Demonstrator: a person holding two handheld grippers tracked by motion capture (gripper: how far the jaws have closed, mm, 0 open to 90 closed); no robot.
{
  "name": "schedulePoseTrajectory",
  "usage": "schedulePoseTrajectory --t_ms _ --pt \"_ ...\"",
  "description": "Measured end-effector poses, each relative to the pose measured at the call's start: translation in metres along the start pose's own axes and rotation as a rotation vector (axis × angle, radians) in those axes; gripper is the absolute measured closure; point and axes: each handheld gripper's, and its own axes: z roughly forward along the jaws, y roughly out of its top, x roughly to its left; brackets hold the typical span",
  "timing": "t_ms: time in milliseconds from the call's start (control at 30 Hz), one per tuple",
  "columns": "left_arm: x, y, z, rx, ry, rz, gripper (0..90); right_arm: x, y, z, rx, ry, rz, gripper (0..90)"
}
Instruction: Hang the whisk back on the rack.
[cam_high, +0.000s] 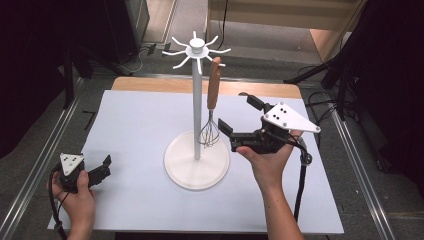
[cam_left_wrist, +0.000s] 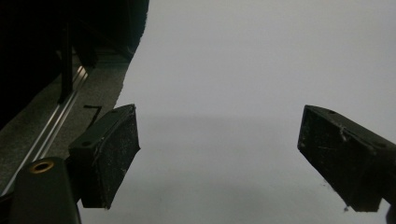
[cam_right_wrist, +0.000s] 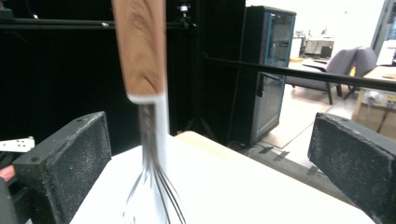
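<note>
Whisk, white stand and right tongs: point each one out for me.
Whisk (cam_high: 214, 84): high view, on its wooden handle.
White stand (cam_high: 196, 107): high view, on the upright pole.
Right tongs (cam_high: 239, 114): high view, midway between the open jaw tips.

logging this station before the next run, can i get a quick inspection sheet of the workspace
surface: white table top, wooden edge at the far side.
job's things: whisk with a wooden handle hangs from a prong of the white rack, wires just above the round base.
clutter: nothing seen.
grippers: right claw open beside the whisk, pads apart from it, whisk between them in the right gripper view; left claw open and empty, low over the table near its left edge.
cables: one trails from each claw toward the near edge; more lie on the floor beyond.
surroundings: metal rails along both sides, dark stands, cabinet, chairs farther off.
</note>
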Motion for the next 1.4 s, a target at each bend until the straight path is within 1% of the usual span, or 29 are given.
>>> schedulePoseTrajectory --t_ms 67,167,200,267,333,467,667,733,800,867,933,967,1000,1133,1267,1400 --pt "0.0 0.0 0.0 0.002 0.0 0.0 13.2 -0.004 -0.005 -0.003 0.004 -0.011 0.005 0.0" --pt "0.0 0.0 0.0 0.002 0.0 0.0 13.2 -0.012 -0.014 -0.008 0.0 -0.023 -0.013 0.0" --pt "0.0 0.0 0.0 0.002 0.0 0.001 13.2 -0.015 -0.017 -0.009 0.003 -0.029 -0.006 0.0" --pt "0.0 0.0 0.0 0.002 0.0 0.001 13.2 -0.021 -0.023 -0.011 0.006 -0.048 -0.008 0.0" --pt "0.0 0.0 0.0 0.002 0.0 0.002 13.3 -0.026 -0.028 -0.014 0.015 -0.068 0.006 0.0" --pt "0.0 0.0 0.0 0.002 0.0 0.005 13.2 -0.037 -0.039 -0.019 0.027 -0.108 0.013 0.0" --pt "0.0 0.0 0.0 0.001 0.0 0.005 13.2 -0.051 -0.055 -0.026 0.048 -0.144 0.027 0.0" --pt "0.0 0.0 0.0 -0.002 0.0 0.001 13.3 -0.055 -0.06 -0.028 0.056 -0.163 0.036 0.0" --pt "0.0 0.0 0.0 0.001 0.0 0.004 13.2 -0.059 -0.065 -0.031 0.062 -0.168 0.048 0.0" --pt "0.0 0.0 0.0 0.002 0.0 0.005 13.3 -0.062 -0.068 -0.033 0.069 -0.187 0.045 0.0" --pt "0.0 0.0 0.0 0.002 0.0 0.005 13.3 -0.065 -0.073 -0.035 0.078 -0.197 0.055 0.0" --pt "0.0 0.0 0.0 0.001 0.0 0.005 13.3 -0.067 -0.075 -0.036 0.078 -0.205 0.047 0.0" --pt "0.0 0.0 0.0 0.001 0.0 0.005 13.2 -0.069 -0.077 -0.037 0.081 -0.205 0.054 0.0" --pt "0.0 0.0 0.0 0.001 0.0 0.003 13.2 -0.075 -0.086 -0.041 0.093 -0.233 0.067 0.0" --pt "0.0 0.0 0.0 0.001 0.0 0.003 13.3 -0.081 -0.095 -0.044 0.11 -0.264 0.063 0.0" --pt "0.0 0.0 0.0 0.002 0.0 0.003 13.3 -0.087 -0.103 -0.047 0.126 -0.288 0.07 0.0"
